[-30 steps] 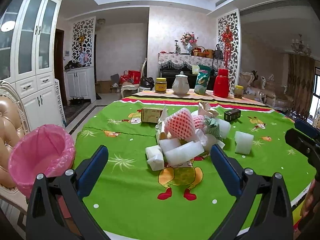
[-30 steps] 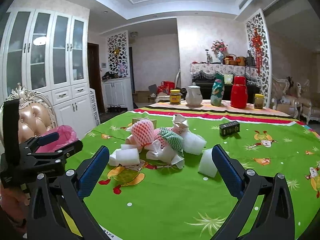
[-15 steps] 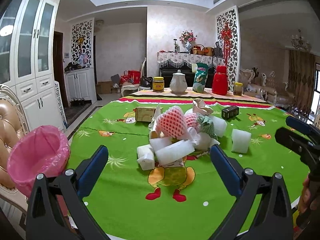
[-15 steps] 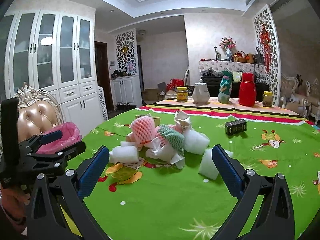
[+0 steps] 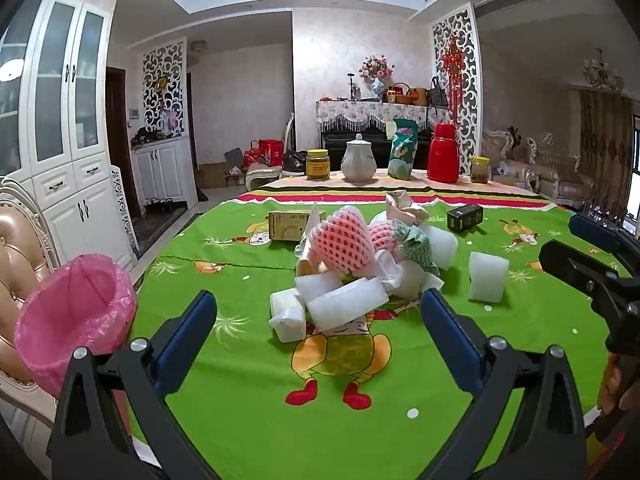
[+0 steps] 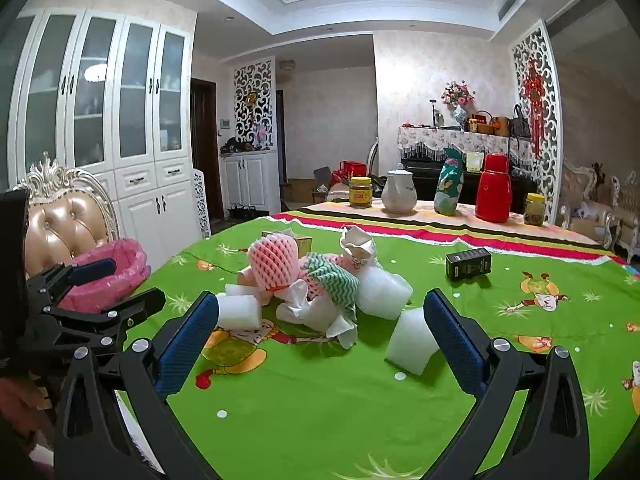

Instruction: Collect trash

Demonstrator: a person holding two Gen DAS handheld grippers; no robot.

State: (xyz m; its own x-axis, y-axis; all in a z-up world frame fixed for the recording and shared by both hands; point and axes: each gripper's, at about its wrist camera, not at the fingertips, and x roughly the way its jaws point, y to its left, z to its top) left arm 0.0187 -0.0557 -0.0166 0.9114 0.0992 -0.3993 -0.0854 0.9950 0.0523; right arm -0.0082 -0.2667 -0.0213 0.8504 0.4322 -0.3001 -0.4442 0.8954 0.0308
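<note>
Green cartoon-print cloth covers the desk [image 5: 248, 400], which stands in a living room with white cabinets along the left wall. We hold the left tongs [image 5: 320, 320] above the near edge of the desk, with both blue-padded fingers [image 5: 186, 338] spread wide and nothing between them. We hold the right tongs [image 6: 320, 320] likewise over the near edge, spread wide and empty.

The trash pile [image 5: 352, 264] lies near the middle of the desk, beyond the left tongs. It comprises a pink foam fruit net [image 5: 344, 240], a green-and-white net [image 6: 334, 282], crumpled white paper, and several white foam blocks [image 5: 344, 304] touching one another. One separate foam block [image 6: 412, 340] rests just beside the right tongs' right finger, apart from the pile. A black box [image 6: 468, 264] lies farther back on the right; a yellow carton [image 5: 288, 226] lies behind the pile.

The bin with the pink liner [image 5: 76, 316] sits on a chair at the left edge of the desk. Jars, a white teapot [image 5: 359, 160] and a red flask [image 5: 443, 154] stand along the far edge.
</note>
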